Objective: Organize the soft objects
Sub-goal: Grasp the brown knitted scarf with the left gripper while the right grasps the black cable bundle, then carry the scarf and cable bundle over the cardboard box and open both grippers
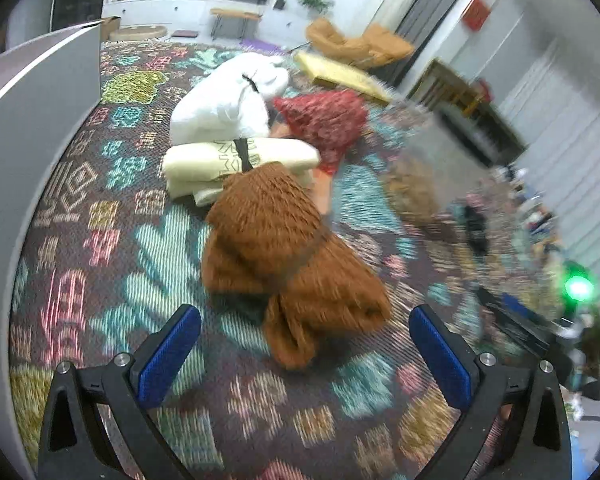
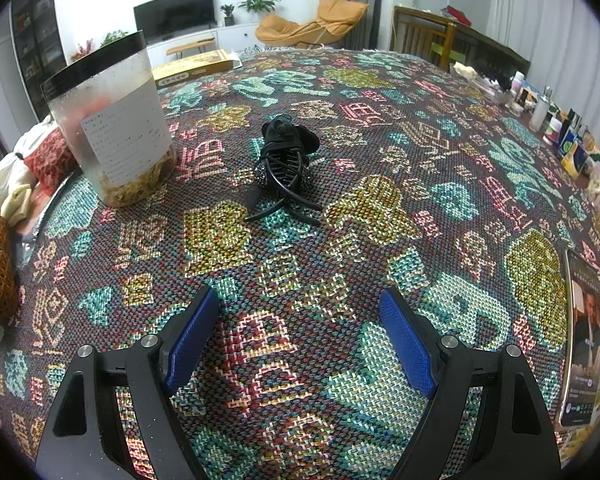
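the left gripper hangs with its fingers spread wide and empty above the patterned cloth, just short of the brown knitted bundle tied with a band. behind that lie a cream folded roll, a red knitted piece and a white bundle, all touching in a row. the right gripper is likewise spread and empty. ahead of it lies a black hair claw, and to the left stands a clear jar with a black rim, pale flakes at its bottom. a phone lies at the right edge.
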A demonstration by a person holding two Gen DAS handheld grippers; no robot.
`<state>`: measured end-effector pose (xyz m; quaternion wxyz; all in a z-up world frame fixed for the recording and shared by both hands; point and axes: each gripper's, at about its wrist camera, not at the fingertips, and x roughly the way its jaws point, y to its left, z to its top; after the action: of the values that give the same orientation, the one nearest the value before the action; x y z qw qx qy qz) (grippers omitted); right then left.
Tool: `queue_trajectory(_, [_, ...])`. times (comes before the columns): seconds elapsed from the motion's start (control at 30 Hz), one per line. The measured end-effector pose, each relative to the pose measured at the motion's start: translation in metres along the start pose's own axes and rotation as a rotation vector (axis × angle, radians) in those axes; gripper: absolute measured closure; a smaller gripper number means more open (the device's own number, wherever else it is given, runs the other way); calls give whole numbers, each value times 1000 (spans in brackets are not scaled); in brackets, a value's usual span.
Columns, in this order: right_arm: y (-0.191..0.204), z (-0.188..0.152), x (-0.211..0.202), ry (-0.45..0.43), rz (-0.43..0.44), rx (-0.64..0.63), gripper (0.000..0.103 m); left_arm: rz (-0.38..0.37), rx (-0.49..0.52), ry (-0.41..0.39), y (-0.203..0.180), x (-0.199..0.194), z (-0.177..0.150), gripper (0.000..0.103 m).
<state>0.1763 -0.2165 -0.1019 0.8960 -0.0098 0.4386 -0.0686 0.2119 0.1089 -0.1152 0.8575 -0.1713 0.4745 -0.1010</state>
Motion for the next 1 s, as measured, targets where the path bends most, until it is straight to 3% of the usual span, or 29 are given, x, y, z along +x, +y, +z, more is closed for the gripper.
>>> queue_trajectory(0.03, [0,1,0,6,22,0,17,46,-6,13,0,9,5,0])
queue_trajectory(0.13, [-25,17,-11,-4,197,75,19,16,-74,52,8,22,13,1])
queue_trajectory(0.23, [-54,52,-13,-42,160,180,18,-17,-81,24,11,21,17,21])
queue_trajectory(0.37, [-59,96,32,102,186,228,19,-58,-58,21,2,13,15,48])
queue_trajectory(0.47, [-33,105,60,184,207,169,22,-64,-39,24,0,6,11,49])
queue_trajectory(0.5, [-20,105,69,205,187,126,28,-69,-38,24,1,3,9,49])
queue_trajectory(0.53, [-12,103,73,229,152,92,53,-71,-37,24,2,-1,6,49])
queue_trajectory(0.57, [-5,102,71,207,82,39,63,-72,-39,19,4,-5,4,49])
queue_trajectory(0.67, [-10,102,62,189,84,67,63,-91,-51,-7,9,-20,-2,49])
queue_trajectory(0.83, [-26,122,12,63,77,98,63,-142,-100,-66,21,-55,-4,49])
queue_trajectory(1.0, [23,160,-57,-46,156,-27,63,-179,-134,-158,40,-131,1,49])
